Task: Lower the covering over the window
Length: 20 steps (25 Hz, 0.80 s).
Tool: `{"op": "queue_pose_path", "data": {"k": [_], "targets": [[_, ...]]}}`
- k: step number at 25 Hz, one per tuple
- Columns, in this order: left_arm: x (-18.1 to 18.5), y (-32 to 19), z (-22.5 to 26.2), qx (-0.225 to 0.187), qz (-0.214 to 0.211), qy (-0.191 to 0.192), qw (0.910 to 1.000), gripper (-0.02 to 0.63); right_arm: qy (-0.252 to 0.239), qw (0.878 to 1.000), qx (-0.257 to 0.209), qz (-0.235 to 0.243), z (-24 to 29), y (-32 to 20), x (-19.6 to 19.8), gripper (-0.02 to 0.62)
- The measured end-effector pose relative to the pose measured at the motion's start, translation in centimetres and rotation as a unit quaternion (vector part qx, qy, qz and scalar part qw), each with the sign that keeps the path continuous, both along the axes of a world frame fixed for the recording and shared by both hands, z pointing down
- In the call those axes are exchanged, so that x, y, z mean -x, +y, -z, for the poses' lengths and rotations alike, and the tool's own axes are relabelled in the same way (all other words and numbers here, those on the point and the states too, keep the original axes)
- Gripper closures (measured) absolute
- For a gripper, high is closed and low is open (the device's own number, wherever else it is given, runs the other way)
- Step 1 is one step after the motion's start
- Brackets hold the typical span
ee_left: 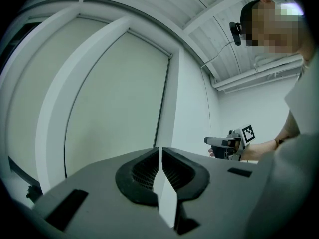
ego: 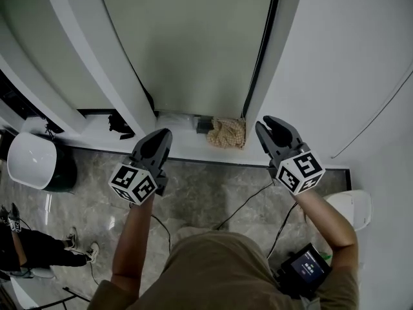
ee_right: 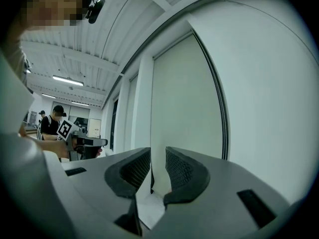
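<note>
In the head view, the pale green fabric roller blind (ego: 187,37) hangs over the far window, reaching down to the white sill (ego: 184,144). My left tool (ego: 157,141) and right tool (ego: 271,131) sit near it, and neither touches it. In the left gripper view, that tool's jaws are pressed almost together on nothing, with the blind beyond. In the right gripper view, the jaws stand spread and empty, with the blind ahead.

The head view looked steeply down at the window covering (ego: 193,44). Both gripper views faced it level, from near, and shared it.
</note>
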<state>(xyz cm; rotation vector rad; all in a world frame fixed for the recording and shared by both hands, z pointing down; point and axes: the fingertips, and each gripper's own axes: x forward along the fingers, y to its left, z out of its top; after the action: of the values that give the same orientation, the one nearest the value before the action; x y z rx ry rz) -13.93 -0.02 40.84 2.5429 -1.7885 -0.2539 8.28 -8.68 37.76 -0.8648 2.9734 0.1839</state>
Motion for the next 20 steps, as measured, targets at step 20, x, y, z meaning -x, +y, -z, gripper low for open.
{"op": "queue_pose_path", "data": {"k": [20], "targets": [[1.8,-3.1,0.2,0.007,-0.013,0.011,0.9998,0.572,0.002,1.0,0.007,-0.018,0.7,-3.0,1.2,0.495]]}}
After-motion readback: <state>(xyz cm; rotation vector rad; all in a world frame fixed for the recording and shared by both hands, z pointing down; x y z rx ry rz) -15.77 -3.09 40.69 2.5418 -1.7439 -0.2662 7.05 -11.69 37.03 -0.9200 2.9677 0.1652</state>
